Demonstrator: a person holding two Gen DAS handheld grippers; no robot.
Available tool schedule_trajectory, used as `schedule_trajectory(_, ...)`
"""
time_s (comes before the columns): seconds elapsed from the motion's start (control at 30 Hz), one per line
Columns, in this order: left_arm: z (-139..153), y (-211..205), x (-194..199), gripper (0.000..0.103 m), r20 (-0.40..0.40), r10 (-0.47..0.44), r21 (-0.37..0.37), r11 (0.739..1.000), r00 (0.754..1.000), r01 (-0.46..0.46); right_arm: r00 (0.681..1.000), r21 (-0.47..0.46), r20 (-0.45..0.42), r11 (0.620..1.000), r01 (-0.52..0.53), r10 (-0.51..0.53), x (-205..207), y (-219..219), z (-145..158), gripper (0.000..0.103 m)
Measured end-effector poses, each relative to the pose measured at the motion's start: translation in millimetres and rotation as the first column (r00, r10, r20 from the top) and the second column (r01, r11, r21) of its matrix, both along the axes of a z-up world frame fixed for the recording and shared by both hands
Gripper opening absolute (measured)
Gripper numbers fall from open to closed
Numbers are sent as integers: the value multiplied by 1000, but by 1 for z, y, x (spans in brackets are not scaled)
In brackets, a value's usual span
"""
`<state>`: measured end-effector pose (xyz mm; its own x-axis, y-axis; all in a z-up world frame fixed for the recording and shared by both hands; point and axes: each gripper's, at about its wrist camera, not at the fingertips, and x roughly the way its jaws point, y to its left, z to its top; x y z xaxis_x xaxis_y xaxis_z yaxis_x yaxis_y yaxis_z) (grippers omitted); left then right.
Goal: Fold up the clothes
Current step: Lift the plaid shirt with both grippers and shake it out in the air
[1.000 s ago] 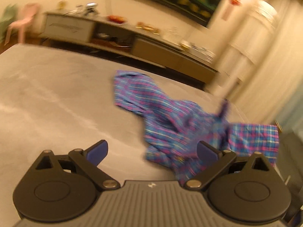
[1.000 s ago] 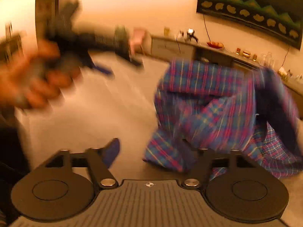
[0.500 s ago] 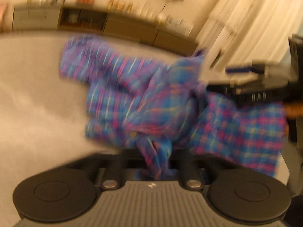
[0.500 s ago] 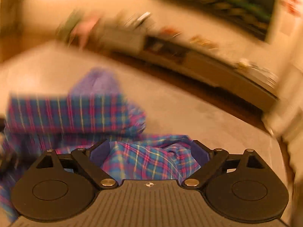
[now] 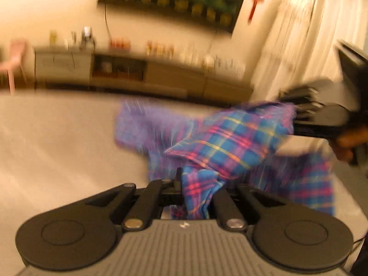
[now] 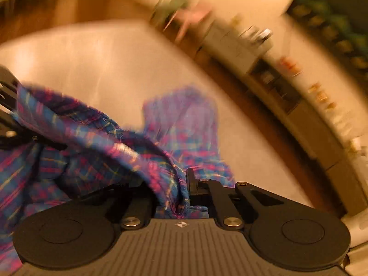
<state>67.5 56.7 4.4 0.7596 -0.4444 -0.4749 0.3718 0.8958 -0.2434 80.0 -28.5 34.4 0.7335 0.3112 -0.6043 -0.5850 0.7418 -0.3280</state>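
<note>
A blue, pink and purple plaid garment (image 5: 230, 142) lies partly on the pale grey surface (image 5: 57, 142) and is partly lifted. My left gripper (image 5: 195, 184) is shut on a bunch of its cloth. My right gripper (image 6: 181, 184) is shut on another bunch of the plaid garment (image 6: 96, 142). The cloth stretches between the two. The right gripper also shows at the right edge of the left wrist view (image 5: 322, 119), and the left one at the left edge of the right wrist view (image 6: 9, 105). Both views are blurred.
A long low cabinet (image 5: 138, 73) with small items on top stands beyond the surface's far edge. A pink chair (image 5: 13, 59) stands at the far left. Pale curtains (image 5: 299, 46) hang at the right. A dark picture (image 5: 174, 2) hangs on the wall.
Both grippers were open a second ago. The left closed on the cloth first, then the right. Both have lifted the garment off the surface and pulled it apart.
</note>
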Motion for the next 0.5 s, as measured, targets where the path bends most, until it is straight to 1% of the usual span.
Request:
schedule_trajectory(0.03, 20, 6, -8, 2, 57, -5, -19, 1000, 998, 6, 1000, 20, 20, 1000, -4, 4, -7, 1, 10, 6)
schedule_trajectory(0.1, 66, 12, -27, 1, 170, -18, -29, 999, 985, 23, 992, 40, 122, 999, 10, -15, -31, -1, 51, 6)
schedule_trajectory(0.17, 113, 14, -47, 2, 280, -40, -22, 999, 959, 48, 973, 60, 229, 998, 24, -37, -57, -4, 94, 6)
schedule_trajectory(0.23, 162, 7, -65, 2, 376, -69, 19, 998, 924, 67, 941, 81, 332, 996, 36, -61, -82, -6, 137, 6)
schedule_trajectory(0.3, 211, -1, -82, 2, 462, -98, 59, 995, 882, 79, 898, 104, 431, 994, 45, -86, -108, -8, 180, 6)
schedule_trajectory(0.37, 253, -14, -92, 2, 527, -119, 92, 992, 842, 83, 844, 127, 524, 990, 52, -112, -134, -11, 223, 6)
schedule_trajectory(0.43, 289, -30, -99, 2, 580, -135, 121, 990, 803, 78, 780, 151, 611, 987, 57, -138, -159, -13, 266, 6)
schedule_trajectory(0.5, 319, -43, -105, 3, 625, -132, 141, 988, 769, 54, 706, 175, 689, 983, 58, -165, -185, -16, 308, 6)
